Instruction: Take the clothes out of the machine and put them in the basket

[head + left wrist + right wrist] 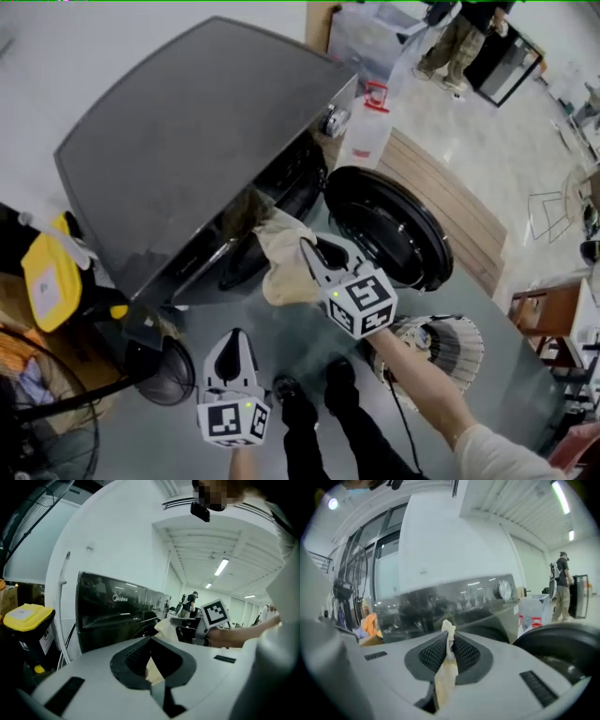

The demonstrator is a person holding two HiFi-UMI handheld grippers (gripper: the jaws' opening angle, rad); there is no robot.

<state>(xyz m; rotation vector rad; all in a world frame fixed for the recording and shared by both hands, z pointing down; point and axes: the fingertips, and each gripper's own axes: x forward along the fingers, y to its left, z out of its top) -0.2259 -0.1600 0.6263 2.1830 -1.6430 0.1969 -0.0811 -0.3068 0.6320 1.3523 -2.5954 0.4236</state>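
At the washing machine's point(187, 141) open mouth hung one beige garment point(281, 267), pinched between the closed jaws of the right gripper point(317, 248), its upper end at the drum opening. The left gripper point(232, 339) stood apart, jaws parted, gripping nothing. A white ribbed basket point(459, 342) sat near the open door point(389, 225).

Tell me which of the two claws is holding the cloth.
The right claw: its jaws are shut on the beige cloth at the machine opening. The left claw, jaws apart, is clear of it.
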